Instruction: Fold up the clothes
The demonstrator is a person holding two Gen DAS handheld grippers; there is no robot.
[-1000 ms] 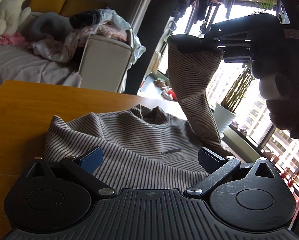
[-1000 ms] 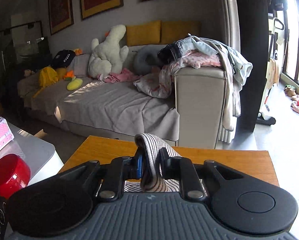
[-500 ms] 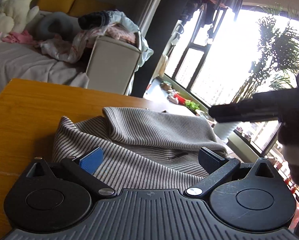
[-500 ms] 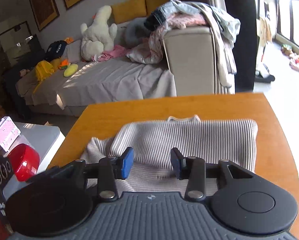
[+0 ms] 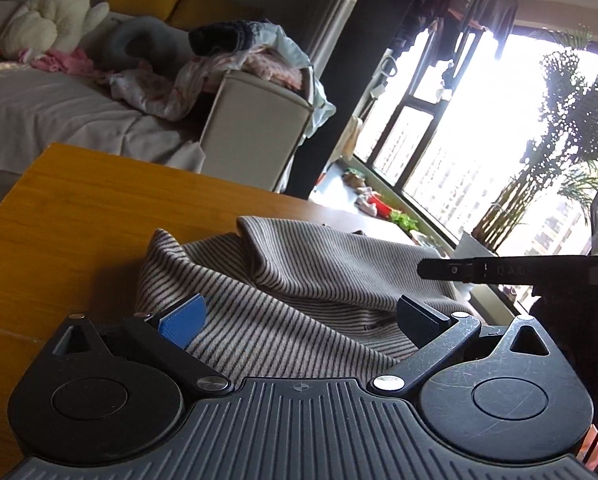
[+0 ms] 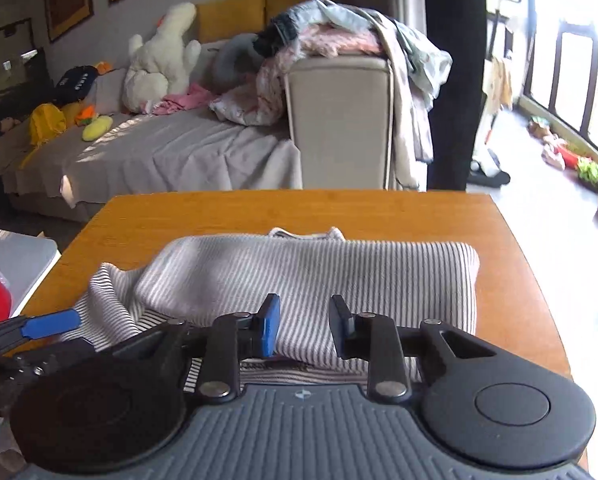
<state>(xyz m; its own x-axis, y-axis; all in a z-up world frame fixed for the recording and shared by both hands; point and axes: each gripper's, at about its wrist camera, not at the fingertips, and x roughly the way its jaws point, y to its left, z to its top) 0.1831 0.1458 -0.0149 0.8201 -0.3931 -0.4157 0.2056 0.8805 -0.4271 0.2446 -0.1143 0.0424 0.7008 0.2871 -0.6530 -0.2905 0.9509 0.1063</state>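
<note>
Right wrist view: I see the striped sweater [image 6: 311,276] flat on the wooden bench [image 6: 511,240], one sleeve folded across its body — my right claw [image 6: 304,330] spread above it, holding nothing. Left claw [image 5: 299,320] spread wide too, empty.

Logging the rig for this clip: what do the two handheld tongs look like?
Both are black plastic: a ribbed grey-black base, two round discs, and hinged finger links with silver screws. The left tongs carry a bright blue textured pad on one finger and a darker pad on the other; the right tongs likewise.
</note>
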